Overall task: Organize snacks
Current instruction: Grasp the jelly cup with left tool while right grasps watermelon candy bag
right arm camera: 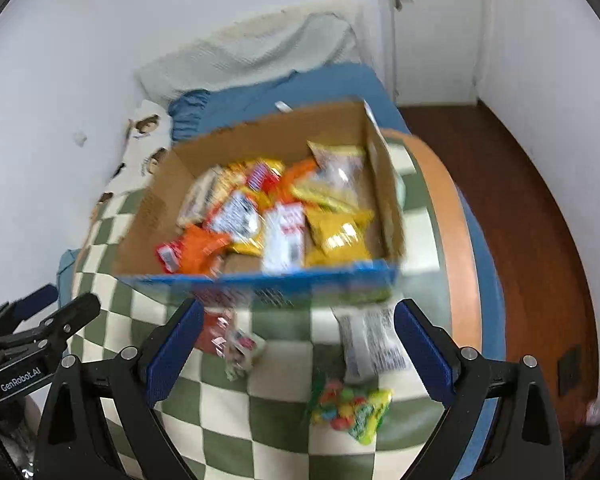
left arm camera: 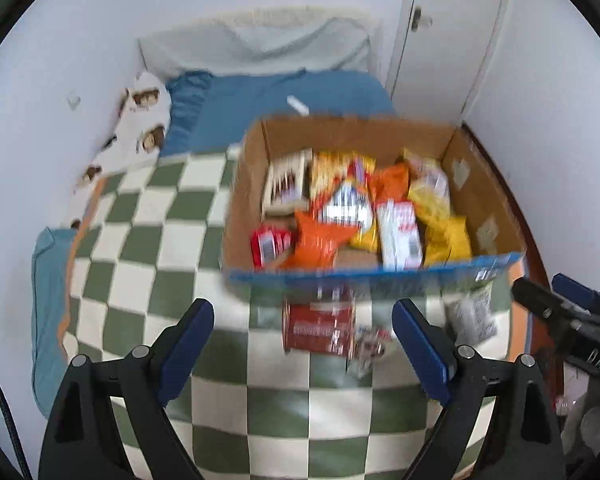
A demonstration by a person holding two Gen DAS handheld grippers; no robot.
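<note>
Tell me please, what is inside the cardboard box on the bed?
The cardboard box holds a loose pile of snack packets: orange, yellow and white ones. Whatever lies beneath the pile is covered.

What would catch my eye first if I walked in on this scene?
Probably the cardboard box heaped with bright orange, yellow and red snack packets, sitting on a green-and-white checkered blanket over a bed. Just in front of the box, a few snacks lie loose on the blanket: a red packet, a white wrapper and a bag of colourful candies.
</note>
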